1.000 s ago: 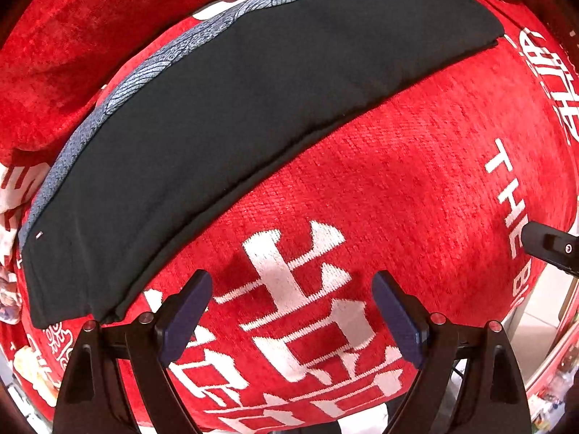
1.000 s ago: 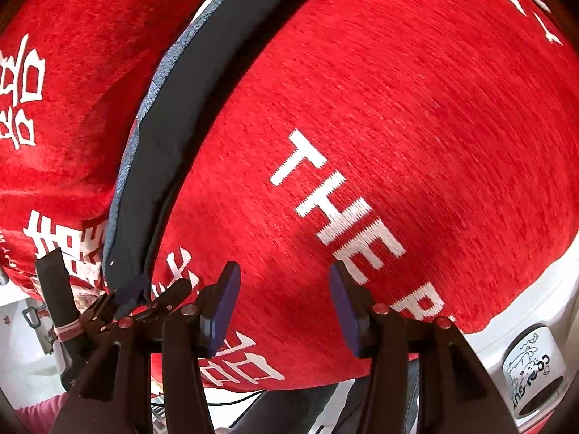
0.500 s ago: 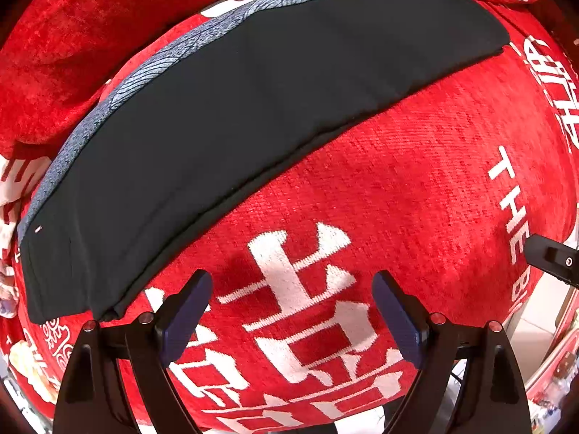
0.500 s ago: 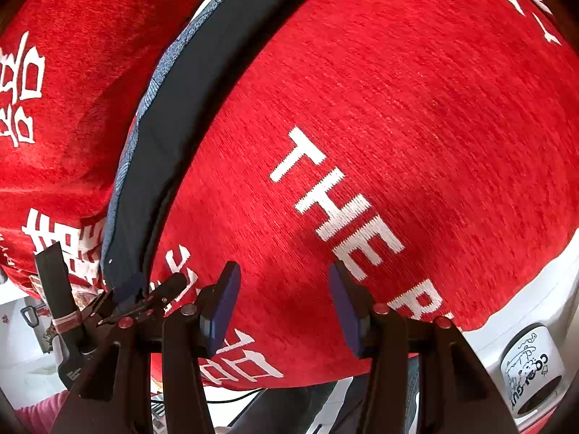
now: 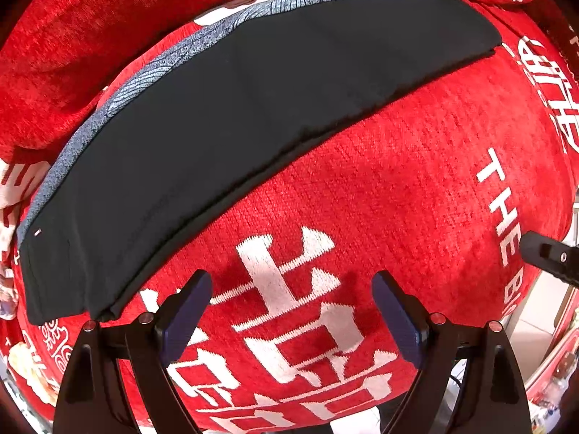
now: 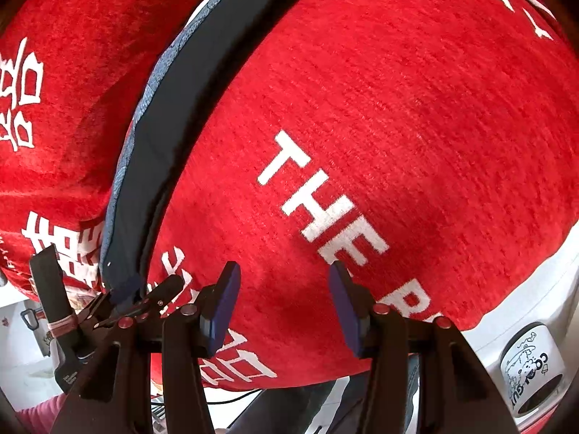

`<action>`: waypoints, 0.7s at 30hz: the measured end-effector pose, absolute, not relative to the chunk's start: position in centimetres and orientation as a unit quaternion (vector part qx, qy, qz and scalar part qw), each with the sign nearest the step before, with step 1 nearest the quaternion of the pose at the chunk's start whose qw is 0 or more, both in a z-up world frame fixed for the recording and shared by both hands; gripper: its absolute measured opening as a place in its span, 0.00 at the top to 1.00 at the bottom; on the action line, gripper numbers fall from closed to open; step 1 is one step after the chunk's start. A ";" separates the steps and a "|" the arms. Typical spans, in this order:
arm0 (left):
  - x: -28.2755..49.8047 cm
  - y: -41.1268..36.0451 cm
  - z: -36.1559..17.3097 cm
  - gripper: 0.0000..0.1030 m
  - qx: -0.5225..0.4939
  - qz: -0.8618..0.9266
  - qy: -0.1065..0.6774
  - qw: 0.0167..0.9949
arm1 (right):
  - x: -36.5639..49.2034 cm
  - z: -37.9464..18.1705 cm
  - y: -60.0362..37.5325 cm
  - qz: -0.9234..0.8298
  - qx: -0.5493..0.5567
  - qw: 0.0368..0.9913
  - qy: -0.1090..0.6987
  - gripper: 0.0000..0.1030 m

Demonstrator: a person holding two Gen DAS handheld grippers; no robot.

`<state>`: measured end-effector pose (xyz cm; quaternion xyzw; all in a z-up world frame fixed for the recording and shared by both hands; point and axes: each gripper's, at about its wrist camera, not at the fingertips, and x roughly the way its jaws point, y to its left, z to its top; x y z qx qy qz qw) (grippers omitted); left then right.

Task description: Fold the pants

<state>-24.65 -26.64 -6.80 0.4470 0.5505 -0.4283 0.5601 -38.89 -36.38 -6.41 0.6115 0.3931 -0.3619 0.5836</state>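
The pants (image 5: pixel 231 137) lay as a long, narrow dark band — already folded lengthwise, leg on leg by the look of it — across the far part of a surface covered by a red blanket (image 5: pixel 398 188), running from its far right corner down toward the near left edge. Neither tool held anything: the left gripper (image 5: pixel 291 311) hung over the blanket with its jaws wide apart and only cloth below them, just beside the near end of the pants, and the right gripper (image 6: pixel 282 307) had its jaws partly apart, also empty, over bare blanket near the front edge. I judged the lengthwise fold done and the crosswise fold next; that would call for pinching one end of the band, all layers together, and carrying it over to meet the other end without letting the stack slide. The pants were a smooth, matte, near-black fabric with stacked edges showing along the near side, and a blue-grey patterned strip (image 5: pixel 152 76) ran along their far edge — whether lining or another cloth beneath, I could not tell. The blanket was a nubby knit, white lettering woven in, soft and likely to drag.
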 end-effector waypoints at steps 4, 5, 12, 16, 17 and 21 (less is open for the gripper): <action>-24.4 -27.7 -6.1 0.12 0.435 -0.431 0.549 0.569 | -39.4 -5.6 -37.7 -0.371 0.608 0.590 0.382 0.47; -24.1 -28.1 -5.9 0.12 0.430 -0.432 0.548 0.573 | -39.5 -5.4 -38.3 -0.371 0.609 0.592 0.377 0.47; -21.1 -31.9 -5.1 0.12 0.373 -0.409 0.558 0.618 | -39.1 -3.6 -43.5 -0.380 0.591 0.619 0.352 0.47; -19.7 -33.4 -4.8 0.12 0.346 -0.397 0.560 0.640 | -38.3 -2.8 -46.1 -0.377 0.582 0.636 0.339 0.47; -19.2 -33.7 -5.0 0.12 0.342 -0.392 0.560 0.645 | -38.0 -2.8 -46.8 -0.377 0.579 0.638 0.340 0.47; -17.8 -34.6 -5.6 0.12 0.334 -0.372 0.562 0.659 | -37.4 -3.3 -48.5 -0.372 0.573 0.643 0.345 0.47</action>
